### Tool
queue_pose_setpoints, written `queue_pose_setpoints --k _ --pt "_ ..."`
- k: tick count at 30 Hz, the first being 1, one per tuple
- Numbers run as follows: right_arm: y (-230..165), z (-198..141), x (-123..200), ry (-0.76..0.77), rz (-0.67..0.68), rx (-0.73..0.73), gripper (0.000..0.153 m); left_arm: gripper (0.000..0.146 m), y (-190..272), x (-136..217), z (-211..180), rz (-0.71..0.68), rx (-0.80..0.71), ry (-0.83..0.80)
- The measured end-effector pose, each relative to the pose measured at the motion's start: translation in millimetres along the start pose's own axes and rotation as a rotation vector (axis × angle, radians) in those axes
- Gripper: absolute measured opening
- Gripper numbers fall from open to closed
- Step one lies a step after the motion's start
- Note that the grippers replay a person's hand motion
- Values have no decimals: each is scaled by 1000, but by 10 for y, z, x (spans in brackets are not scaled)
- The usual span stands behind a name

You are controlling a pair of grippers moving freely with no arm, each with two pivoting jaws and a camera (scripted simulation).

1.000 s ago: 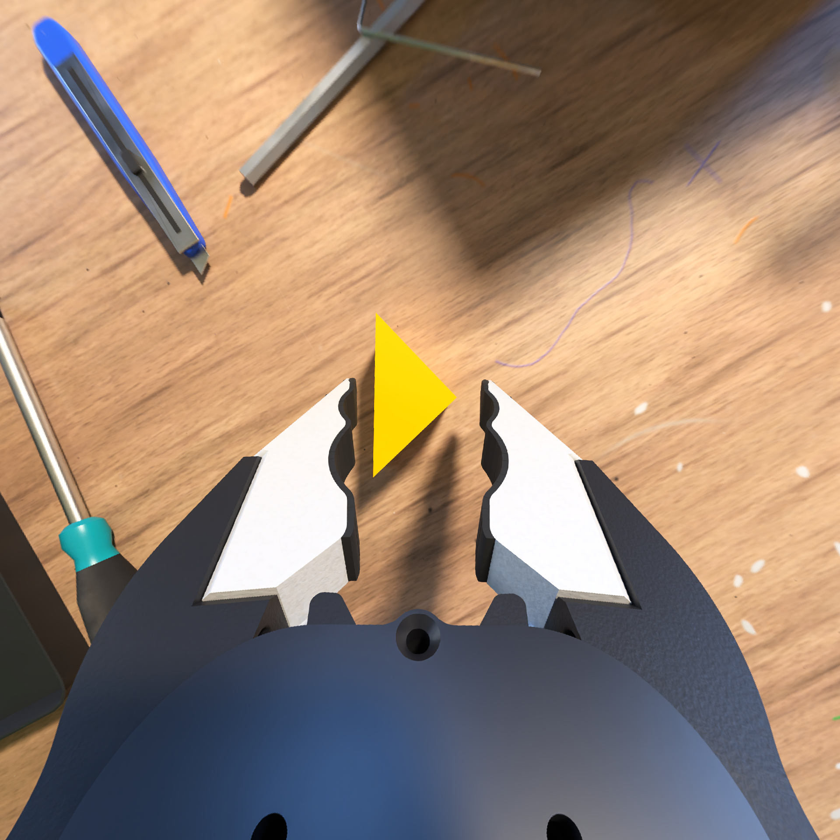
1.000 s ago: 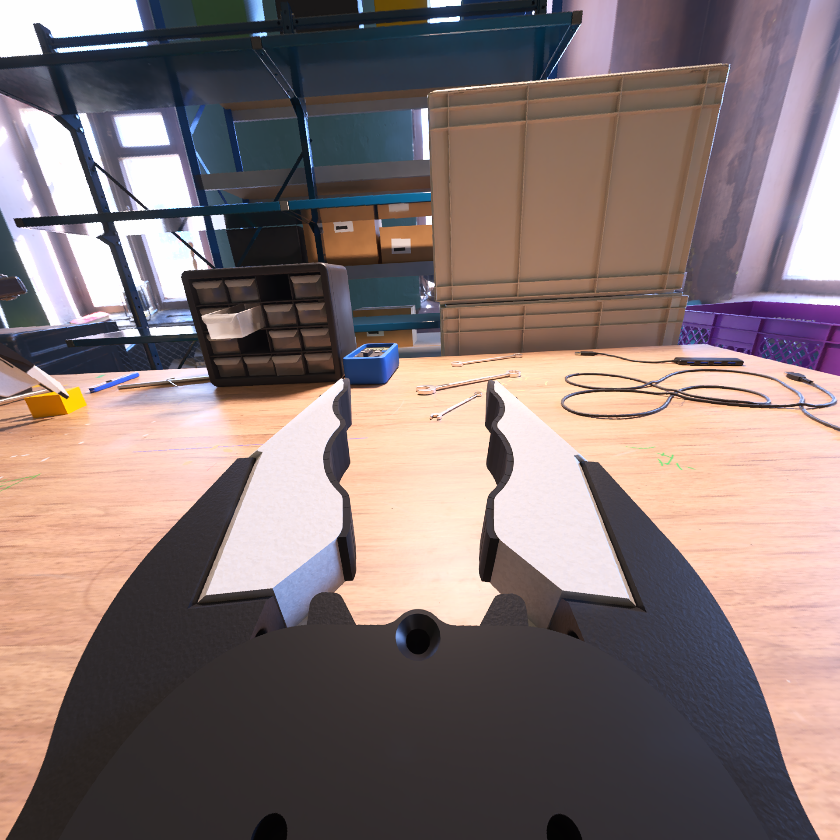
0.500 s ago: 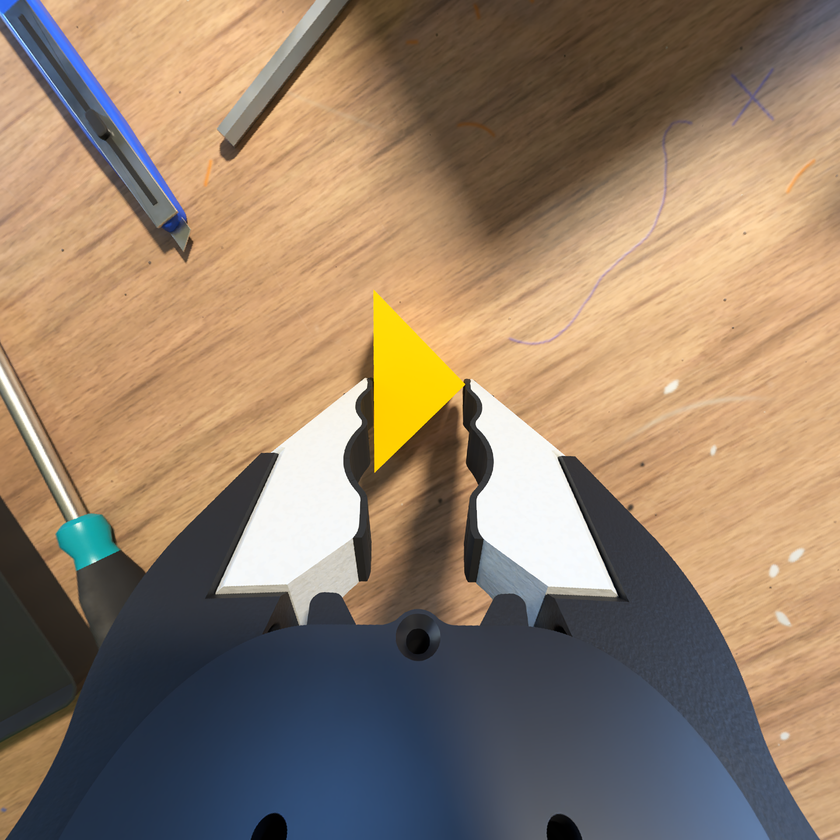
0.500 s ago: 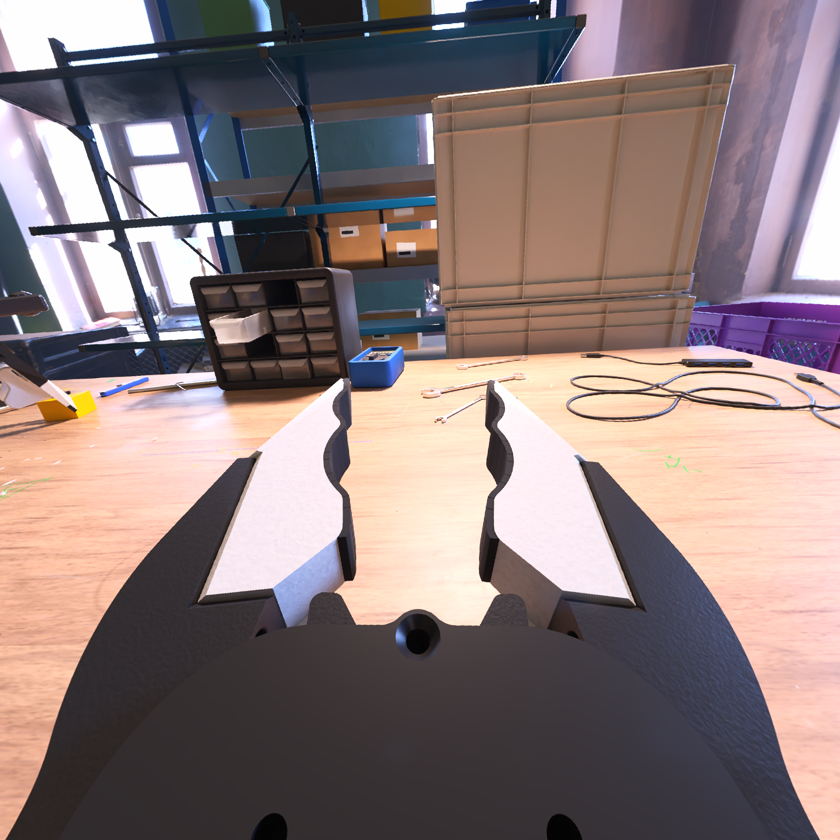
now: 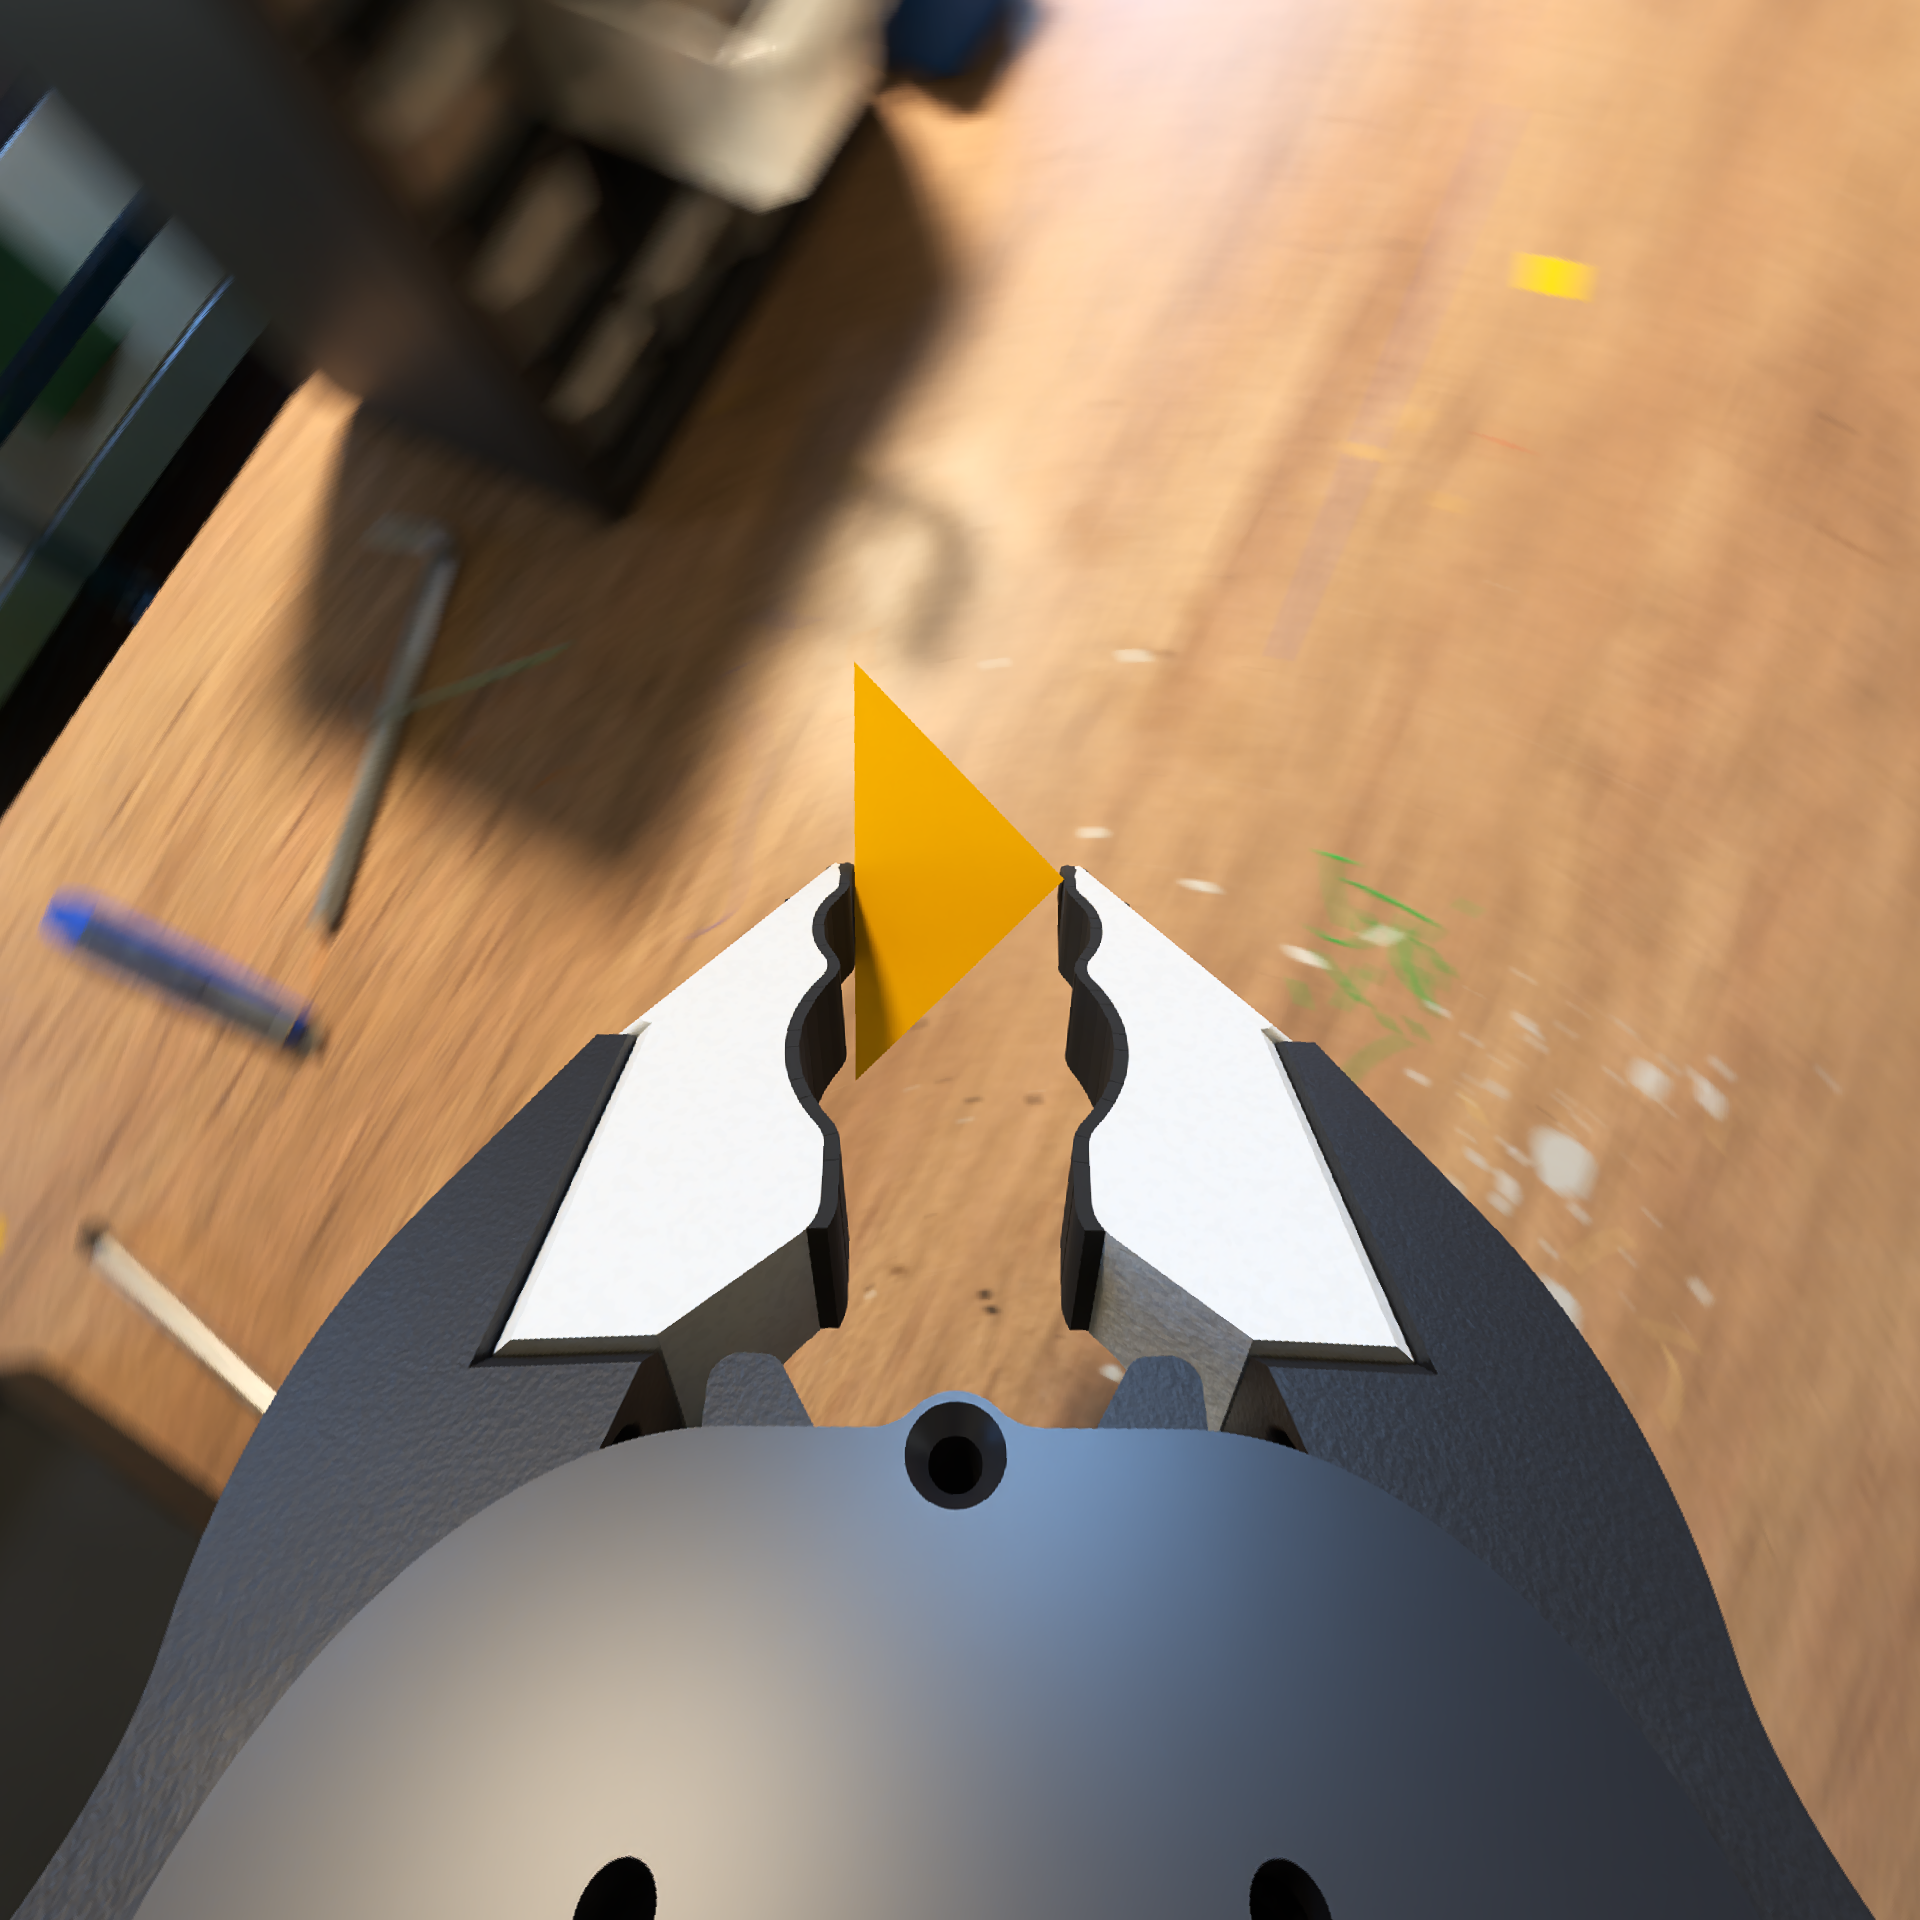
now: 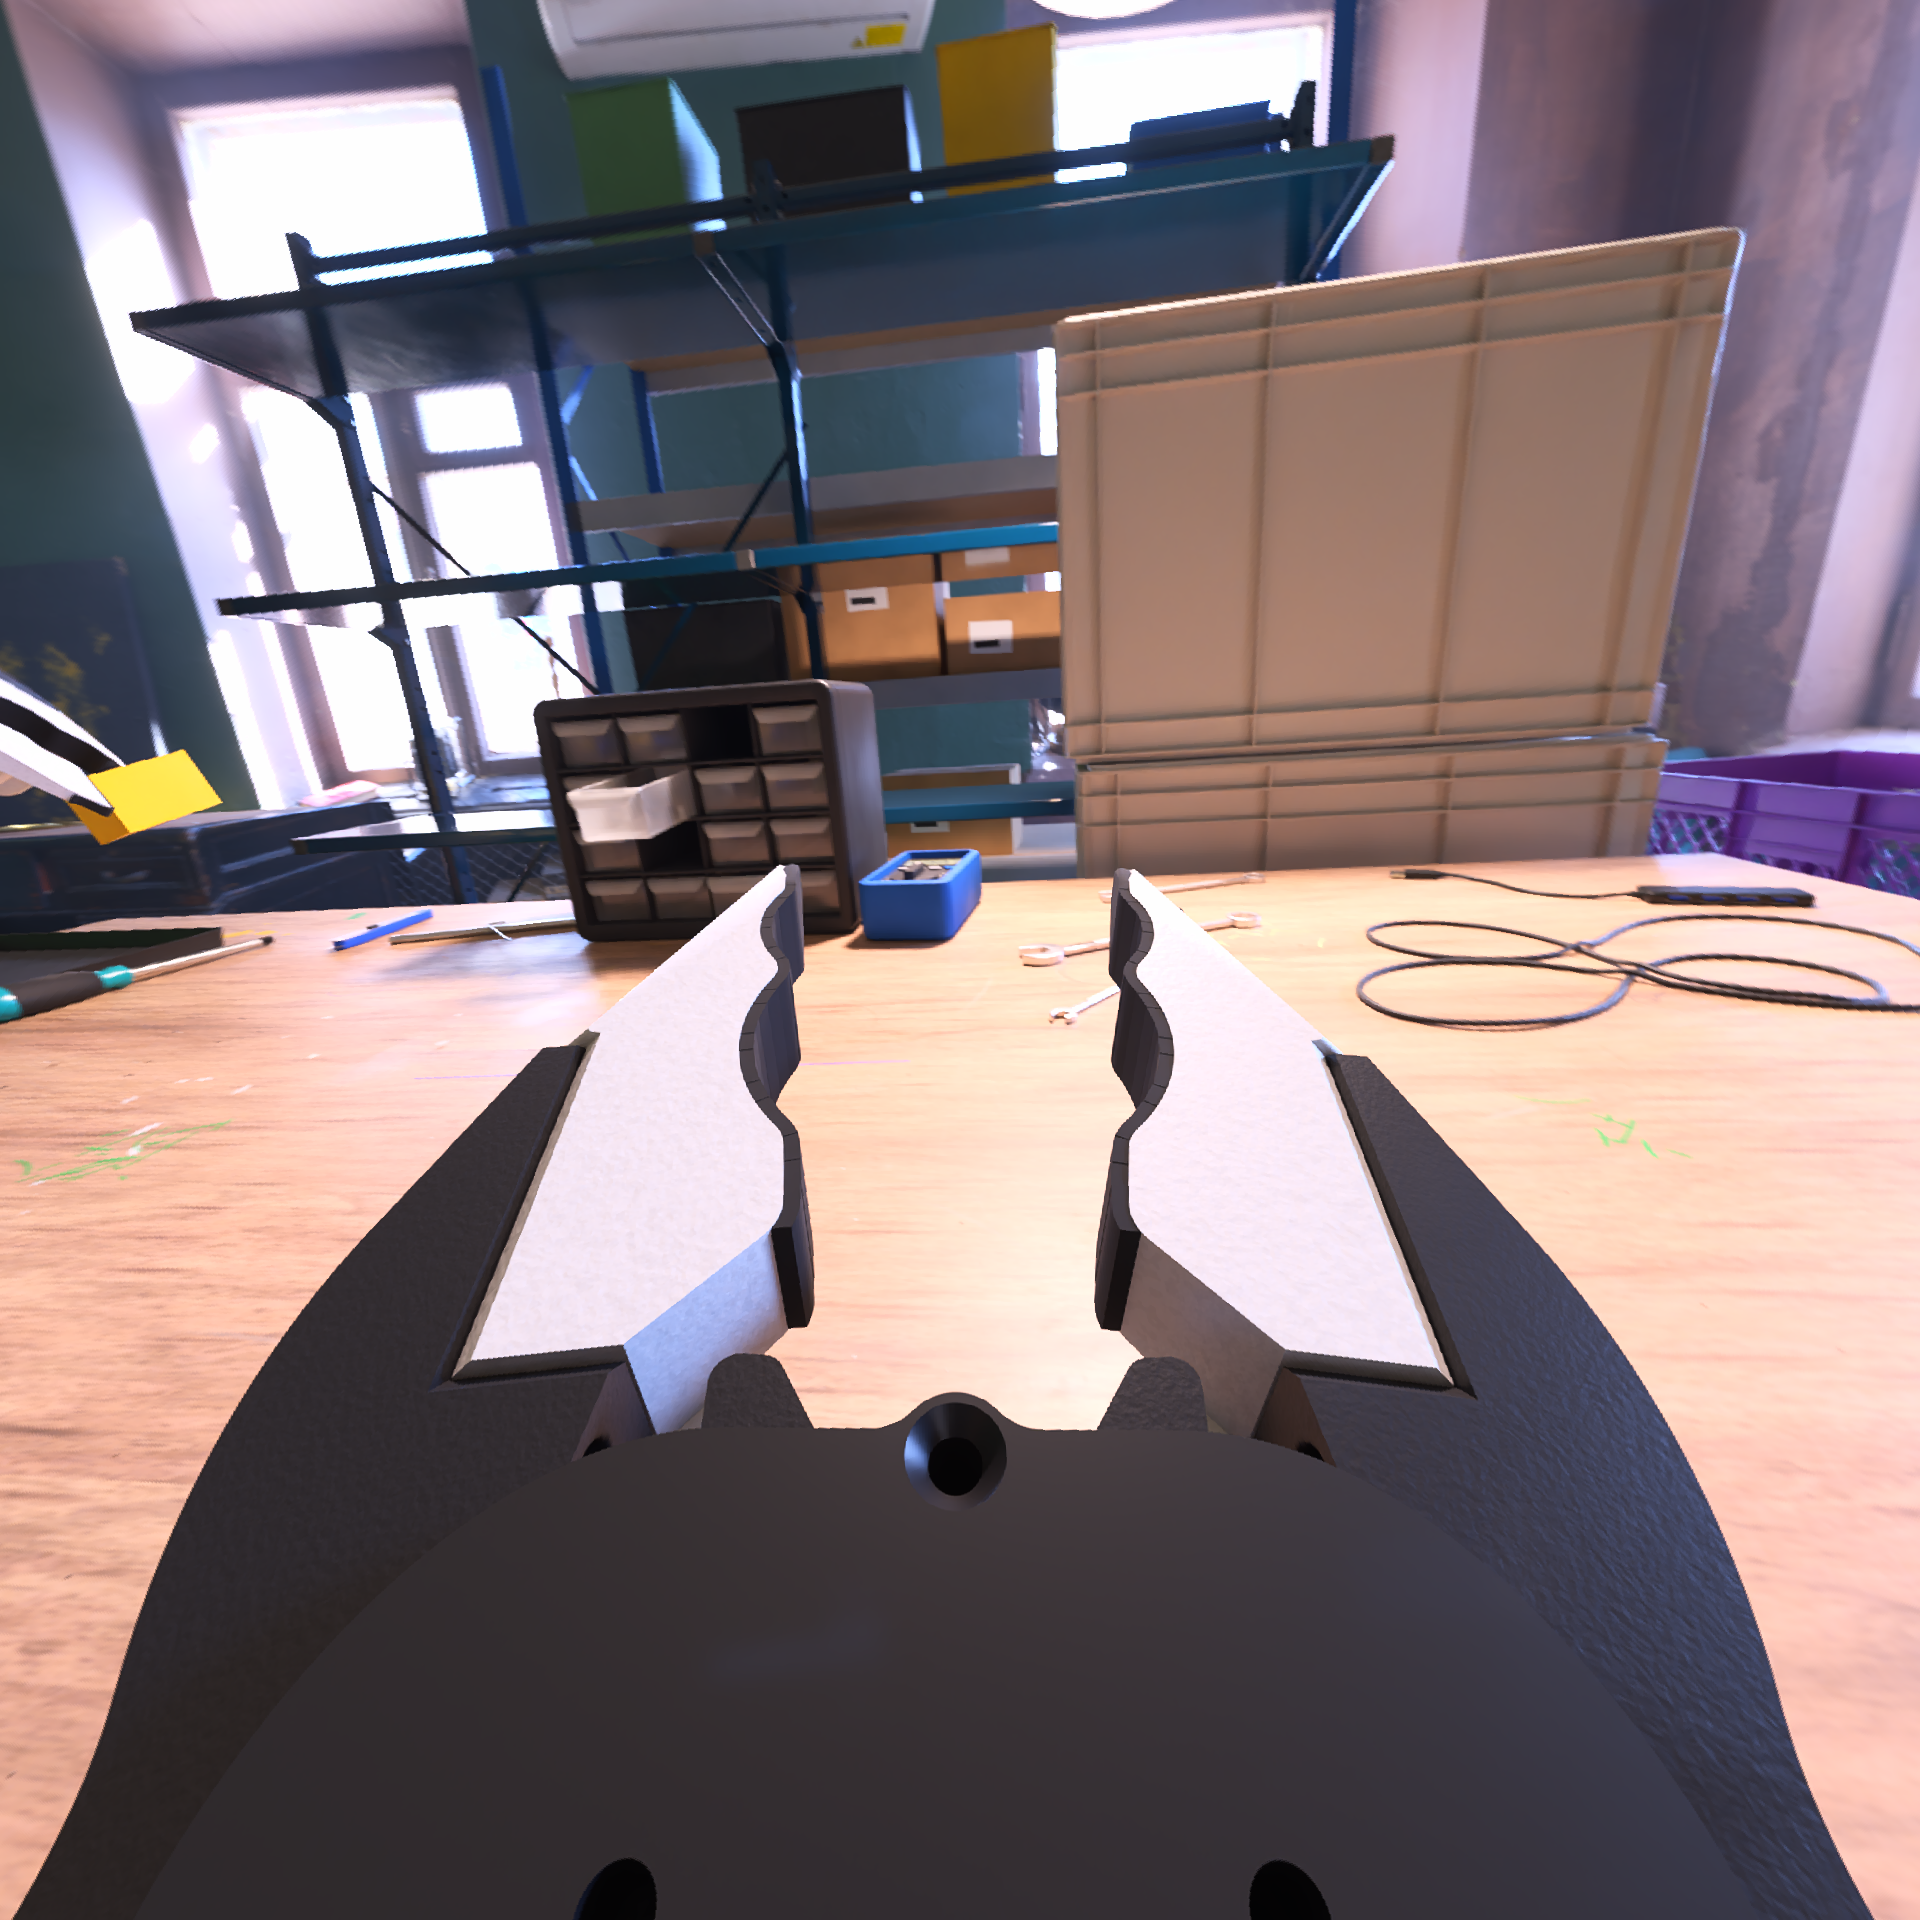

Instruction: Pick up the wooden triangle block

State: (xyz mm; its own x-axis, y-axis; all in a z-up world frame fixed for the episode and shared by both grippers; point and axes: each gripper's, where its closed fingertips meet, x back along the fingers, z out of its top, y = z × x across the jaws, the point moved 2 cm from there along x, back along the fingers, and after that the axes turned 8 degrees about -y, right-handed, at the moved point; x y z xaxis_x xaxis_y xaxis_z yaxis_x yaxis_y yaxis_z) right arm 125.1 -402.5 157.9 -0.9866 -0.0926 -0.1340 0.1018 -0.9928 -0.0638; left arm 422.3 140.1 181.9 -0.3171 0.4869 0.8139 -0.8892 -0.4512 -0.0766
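Note:
The yellow wooden triangle block [image 5: 925,883] sits between the fingertips of my left gripper [image 5: 956,878], which is shut on it and holds it well above the wooden table [image 5: 1455,644]. In the right wrist view the same block [image 6: 151,795] shows at the far left, held in the air by the left gripper's white fingers [image 6: 42,748]. My right gripper [image 6: 956,883] is open and empty, low over the table.
A dark drawer cabinet [image 6: 707,805], a blue box [image 6: 920,894], wrenches [image 6: 1132,940], a black cable [image 6: 1621,961], beige crates [image 6: 1371,520] and a purple crate [image 6: 1787,810] stand at the back. A blue knife [image 5: 177,966], a metal bar [image 5: 379,727] and a screwdriver [image 6: 94,987] lie at the left.
My left gripper closed on the triangle block and lifted it off the table; the table below now looks far and blurred. The right gripper's view tilted upward slightly.

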Motion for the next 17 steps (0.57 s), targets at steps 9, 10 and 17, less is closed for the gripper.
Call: queue_pose_setpoints --k 9,10,17 --pt "-251 95 -1 53 147 -36 60 39 2084 -536 -37 -324 -808 -88" --pt "-279 102 6 55 161 -39 60 39 2153 -619 -125 -339 -853 -122" --pt "-363 187 84 110 223 -80 60 39 2277 -969 -519 -428 -969 -347"
